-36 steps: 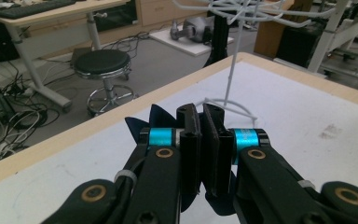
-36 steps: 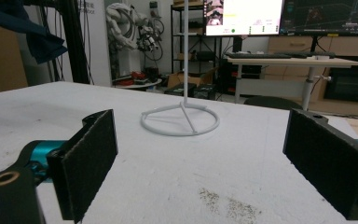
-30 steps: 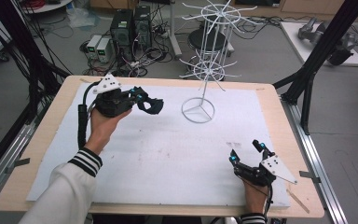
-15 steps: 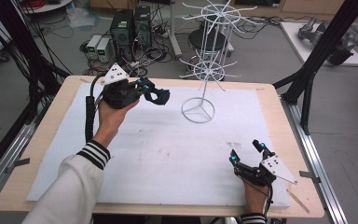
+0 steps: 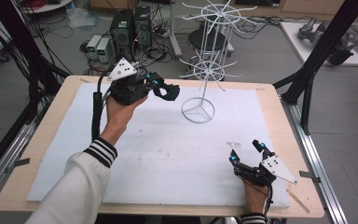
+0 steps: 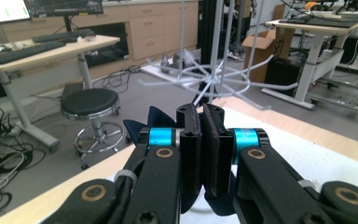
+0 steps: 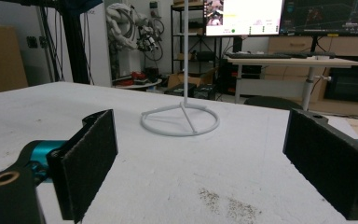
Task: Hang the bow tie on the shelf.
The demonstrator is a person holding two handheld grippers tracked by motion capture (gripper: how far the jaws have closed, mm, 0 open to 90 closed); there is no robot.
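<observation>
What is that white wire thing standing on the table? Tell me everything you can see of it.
The white wire stand looks like thin painted metal. A round ring base with three inner spokes sits flat on the white table cover. From its hub a slim upright pole rises, bearing two tiers of spokes that fan out like wheels. The spokes look bare. It stands upright at the far middle of the table. The left gripper, clamped on a dark cloth, is held near the lower tier, apart from it.

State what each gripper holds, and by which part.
The left gripper pinches a dark blue cloth piece, seemingly by an edge. The right gripper holds nothing.
</observation>
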